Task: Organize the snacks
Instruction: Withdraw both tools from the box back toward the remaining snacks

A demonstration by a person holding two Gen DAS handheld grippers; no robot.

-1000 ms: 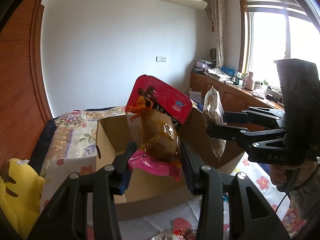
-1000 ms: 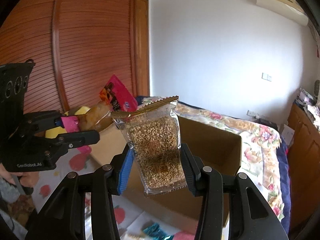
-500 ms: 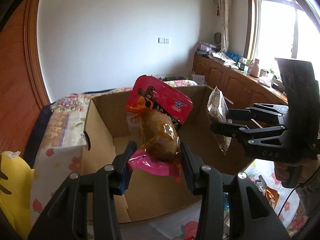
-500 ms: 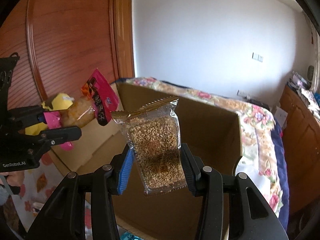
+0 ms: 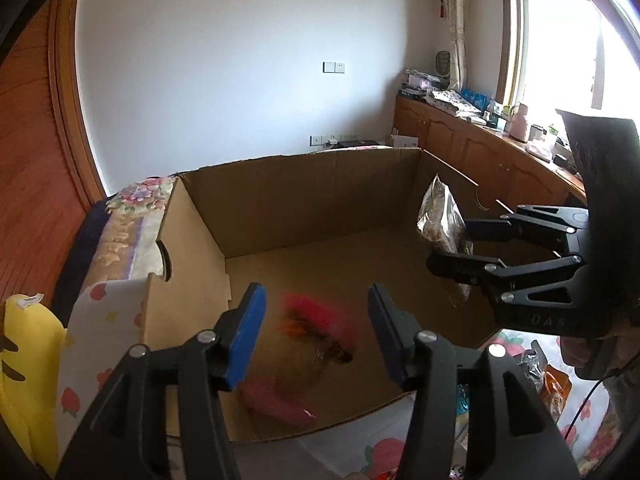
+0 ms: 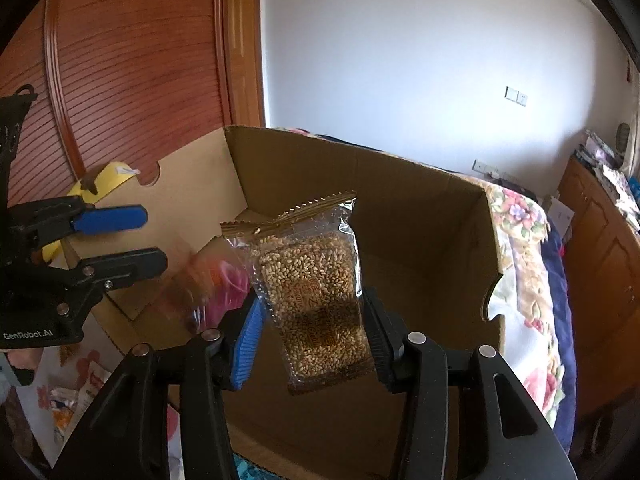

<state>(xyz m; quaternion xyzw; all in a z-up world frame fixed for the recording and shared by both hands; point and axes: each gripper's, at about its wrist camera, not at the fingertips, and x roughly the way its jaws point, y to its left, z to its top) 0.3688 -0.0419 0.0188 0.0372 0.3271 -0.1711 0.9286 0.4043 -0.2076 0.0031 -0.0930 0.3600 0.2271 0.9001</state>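
Observation:
An open cardboard box (image 5: 304,200) stands on the bed; it also shows in the right wrist view (image 6: 420,220). My left gripper (image 5: 316,334) is open above the box's near side. Below it a red and pink snack pack (image 5: 316,332) is blurred, falling inside the box; it shows blurred in the right wrist view (image 6: 212,292) too. My right gripper (image 6: 312,336) is shut on a clear bag of puffed grain (image 6: 316,296) and holds it over the box. That bag (image 5: 444,228) and the right gripper (image 5: 460,248) show at the right of the left wrist view.
A yellow plush toy (image 5: 24,364) lies left of the box. Loose snack packs (image 5: 548,384) lie on the floral bedsheet to the right of the box and at the lower left of the right wrist view (image 6: 68,400). A wooden cabinet (image 5: 480,160) runs under the window.
My left gripper has opened and let go of the red and pink snack pack, which drops into the box. Both grippers have come closer over the box. The right still holds the grain bag.

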